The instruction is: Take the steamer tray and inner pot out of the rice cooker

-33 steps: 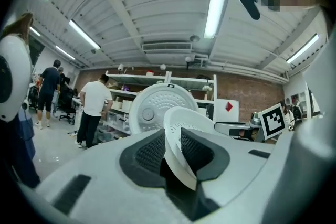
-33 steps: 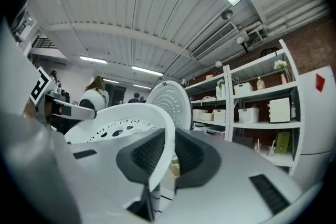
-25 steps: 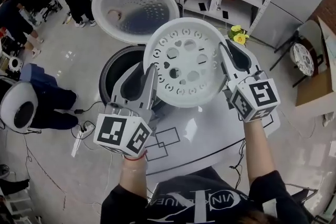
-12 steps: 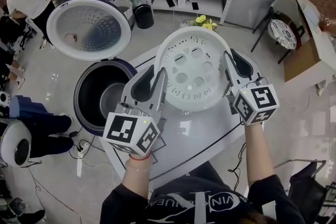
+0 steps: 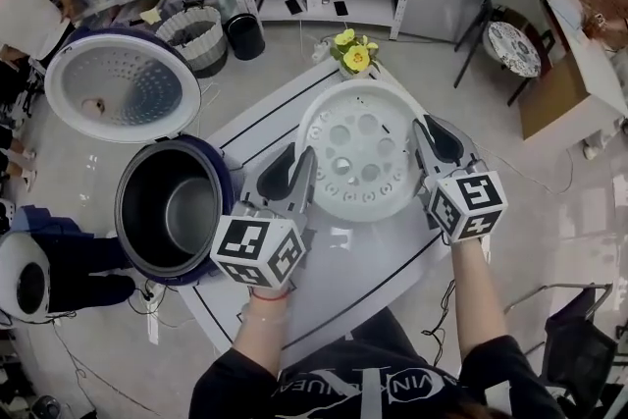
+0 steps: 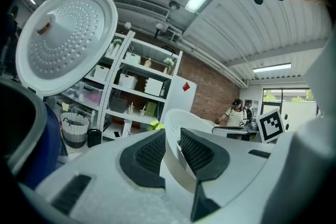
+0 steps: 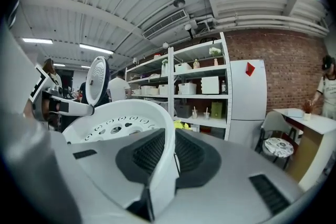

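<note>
Holding steamer tray [image 5: 358, 152] level between both grippers, over middle of tabletop [image 5: 373, 260], somewhat toward far edge. Pinching left rim in left gripper [image 5: 297, 174], pads pressed on either face of rim wall; clamping right rim likewise in right gripper [image 5: 428, 140], directly opposite. Round, perforated, open side up; without long axis, gripped along a left-to-right line across full width. Cannot tell whether underside touches tabletop or hangs just above. Positioned over bare white surface marked with black outlines; apart from flowers [image 5: 351, 54] at far edge, just beyond far rim. Standing beside left edge of tabletop: rice cooker [image 5: 224, 174], lid [image 5: 123, 88] thrown back, inner pot [image 5: 184, 211] seated inside, untouched. Judged nearly done as to first half of task: tray out of cooker, wanting only a set-down. Turning on a vertical relation: resting place straight below tray, to be met flat, both pairs of jaws to let go together once seated. Thereafter a matter of reaching left for pot: lying left of tray, nearer left gripper, well apart from right, mouth facing up and open to entry from above.
</note>
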The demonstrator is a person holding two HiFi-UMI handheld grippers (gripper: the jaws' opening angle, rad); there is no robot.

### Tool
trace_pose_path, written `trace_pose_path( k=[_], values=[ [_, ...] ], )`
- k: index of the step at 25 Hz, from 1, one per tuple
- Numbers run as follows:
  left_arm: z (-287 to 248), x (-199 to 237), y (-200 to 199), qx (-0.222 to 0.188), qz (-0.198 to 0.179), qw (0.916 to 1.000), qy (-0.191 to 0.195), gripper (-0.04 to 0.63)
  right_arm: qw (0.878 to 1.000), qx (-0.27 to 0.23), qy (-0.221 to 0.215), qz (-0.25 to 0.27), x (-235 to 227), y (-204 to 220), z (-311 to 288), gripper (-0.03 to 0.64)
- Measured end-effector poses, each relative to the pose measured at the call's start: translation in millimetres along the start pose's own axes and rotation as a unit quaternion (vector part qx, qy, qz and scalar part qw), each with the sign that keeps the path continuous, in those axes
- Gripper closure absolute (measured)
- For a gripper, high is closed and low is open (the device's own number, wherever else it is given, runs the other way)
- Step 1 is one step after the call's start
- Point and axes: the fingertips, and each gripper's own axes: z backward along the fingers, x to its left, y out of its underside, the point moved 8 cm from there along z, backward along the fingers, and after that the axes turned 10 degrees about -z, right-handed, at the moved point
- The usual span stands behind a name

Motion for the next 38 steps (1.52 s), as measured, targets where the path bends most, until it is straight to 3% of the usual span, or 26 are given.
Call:
trace_pose_path(
  k=[9,18,29,38],
  values=[
    [-34,19,61,0.049,0.03,0.9978,-0.033,0.512,0.997,0.063,-0.003,-0.036,-21,61,-41,0.561],
    [-65,42,113,0.111,0.043,0.9899,-0.078,0.514,0.99,0.129,-0.013,-0.047,-38,113,-92,0.56],
    [-95,59,143,0.174,0.048,0.9792,-0.093,0.512,0.987,0.153,-0.022,-0.032,-54,128,-133,0.563],
    [-105,67,151,0.177,0.057,0.9768,-0.105,0.512,0.988,0.151,-0.032,-0.005,-55,128,-148,0.558]
  ],
)
